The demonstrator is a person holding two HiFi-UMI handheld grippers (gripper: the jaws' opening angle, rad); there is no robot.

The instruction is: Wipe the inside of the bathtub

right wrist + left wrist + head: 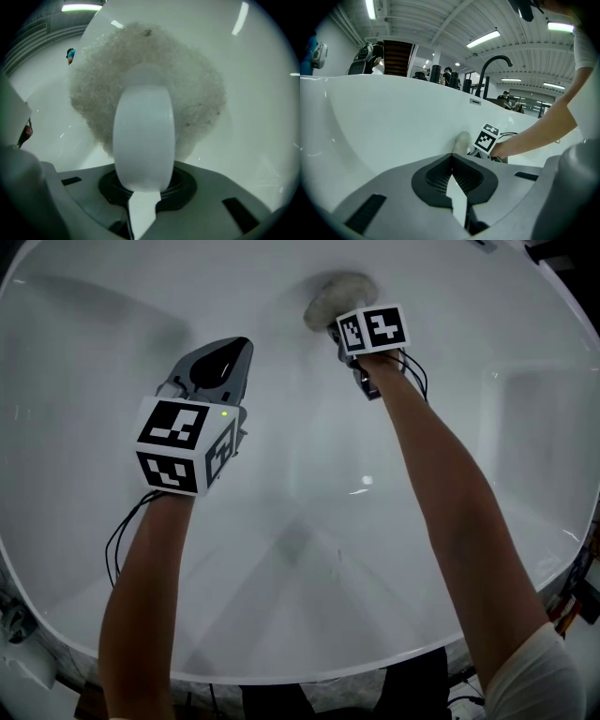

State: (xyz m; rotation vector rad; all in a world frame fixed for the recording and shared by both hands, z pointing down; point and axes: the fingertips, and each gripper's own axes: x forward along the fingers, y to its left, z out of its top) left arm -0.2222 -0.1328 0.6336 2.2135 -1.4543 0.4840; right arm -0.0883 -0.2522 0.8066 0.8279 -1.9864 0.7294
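Right tongs [143,182] pinching handle [143,136] of pad [145,70]; left tongs [451,161] pressed together, empty; I'd hold pad flat on bathtub [309,512] wall

Both grippers are inside the bathtub [84,343]; the left gripper [228,354] sits left of the right gripper [349,326] and nearer the person; straight ahead of the right gripper the scrubbing pad [145,65] lies against the tub's far wall, its handle [143,136] between that gripper's jaws; from the left gripper, the pad is ahead and slightly right, just left of the right gripper; the faucet [491,65] stands beyond the tub rim, ahead and right.
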